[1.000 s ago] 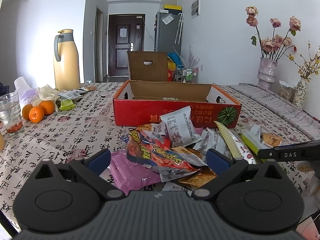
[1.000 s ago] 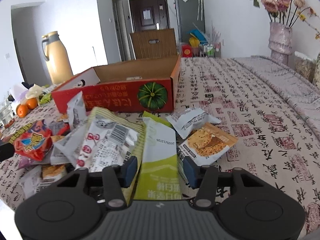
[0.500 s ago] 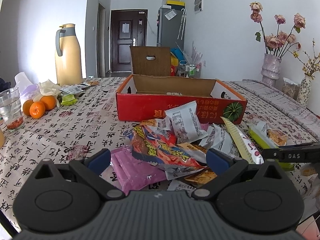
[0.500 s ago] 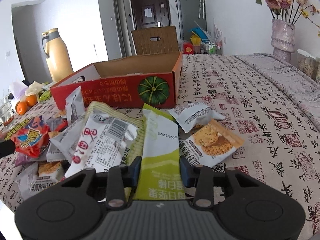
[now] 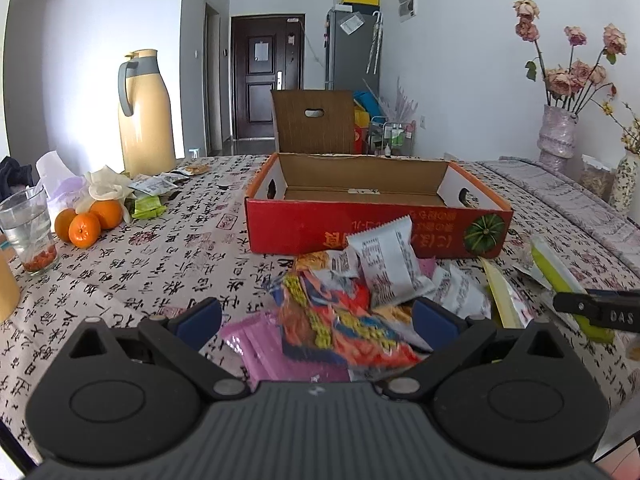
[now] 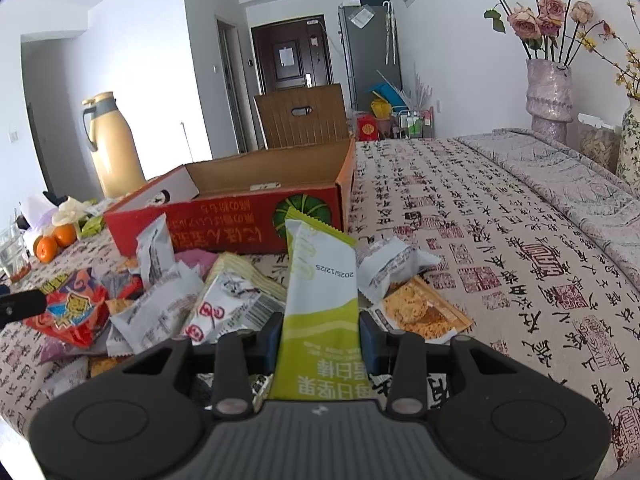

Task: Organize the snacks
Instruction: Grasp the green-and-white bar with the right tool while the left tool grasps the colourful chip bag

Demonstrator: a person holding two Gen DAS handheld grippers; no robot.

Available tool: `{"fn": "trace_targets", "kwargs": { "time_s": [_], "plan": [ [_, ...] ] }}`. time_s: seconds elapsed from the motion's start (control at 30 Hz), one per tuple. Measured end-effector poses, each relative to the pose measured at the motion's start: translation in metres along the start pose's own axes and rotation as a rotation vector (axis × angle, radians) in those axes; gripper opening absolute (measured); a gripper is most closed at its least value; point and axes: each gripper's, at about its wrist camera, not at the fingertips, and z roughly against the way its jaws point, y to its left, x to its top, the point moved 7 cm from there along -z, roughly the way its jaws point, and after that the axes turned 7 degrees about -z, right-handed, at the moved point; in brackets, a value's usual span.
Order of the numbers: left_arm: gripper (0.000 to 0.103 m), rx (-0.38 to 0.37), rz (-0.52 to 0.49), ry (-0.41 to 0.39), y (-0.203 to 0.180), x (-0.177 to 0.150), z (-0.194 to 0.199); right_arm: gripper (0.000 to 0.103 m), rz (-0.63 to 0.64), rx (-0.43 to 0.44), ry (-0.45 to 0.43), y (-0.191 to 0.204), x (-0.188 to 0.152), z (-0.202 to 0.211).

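a: right gripper (image 6: 320,330) has just pinched the green snack bar (image 6: 320,280), lifting its far end off the snack pile (image 6: 180,304).

b: so one snack is ready for the red box (image 6: 240,224). the left gripper (image 5: 316,320)?

a: spread wide above the pile. patterned tablecloth (image 6: 500,240); a thermos (image 5: 144,112) and dark door (image 5: 264,80) behind.

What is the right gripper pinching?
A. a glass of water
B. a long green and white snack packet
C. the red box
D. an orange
B: in the right wrist view the right gripper has its blue pads pressed on both sides of the green and white packet, whose far end sticks up above the pile.
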Motion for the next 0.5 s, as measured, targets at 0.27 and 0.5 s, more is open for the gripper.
{"fn": "trace_targets", "kwargs": {
  "time_s": [0.27,0.5],
  "plan": [
    [0.103,0.052,-0.037,0.122,-0.005,0.016,-0.037,0.038,-0.017,0.033,-0.027,0.002,0.003,0.003],
    [0.069,0.039,0.033,0.265,0.000,0.004,-0.066,0.038,-0.023,0.056,-0.028,0.001,0.003,0.001]
  ]
}}
